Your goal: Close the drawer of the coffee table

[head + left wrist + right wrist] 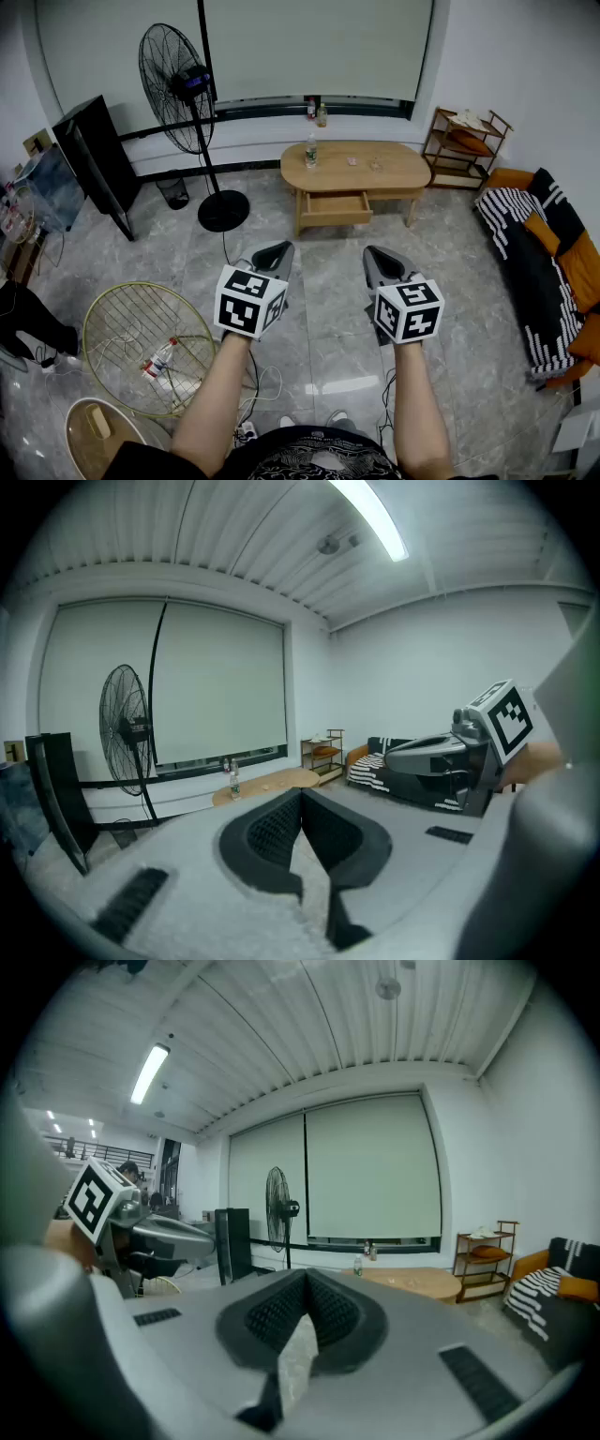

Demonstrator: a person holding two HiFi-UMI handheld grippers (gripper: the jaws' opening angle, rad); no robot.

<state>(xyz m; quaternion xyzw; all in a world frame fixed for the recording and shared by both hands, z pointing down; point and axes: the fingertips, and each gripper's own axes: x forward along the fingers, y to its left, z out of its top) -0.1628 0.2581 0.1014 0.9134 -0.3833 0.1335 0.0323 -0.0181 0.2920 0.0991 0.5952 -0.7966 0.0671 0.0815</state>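
At the floor's left edge a black panel leans upright. Right of it a fan stands on its round base, with a small bin just beside the base. A round wire basket lies on the floor near the lower left corner.

The left gripper is held out level over the tiled floor, ahead of the person's bare forearm. In the left gripper view its pads are pressed together at the tips with nothing between them. The right gripper is held beside it, apart from it, at about the same height. Its pads are likewise clenched together and empty in the right gripper view.

Both grippers point toward the table, which stands by the far wall under the window, well apart from them. The drawer sits under the top on the side facing the person, left of centre. It is pulled out, so its front stands clear of the table's frame. A bottle stands upright at the top's left edge. A few small things lie near the middle of the top, too small to tell.

Right of the table a wooden shelf stands in the far right corner. A sofa with striped and orange covers runs along the floor's right edge.
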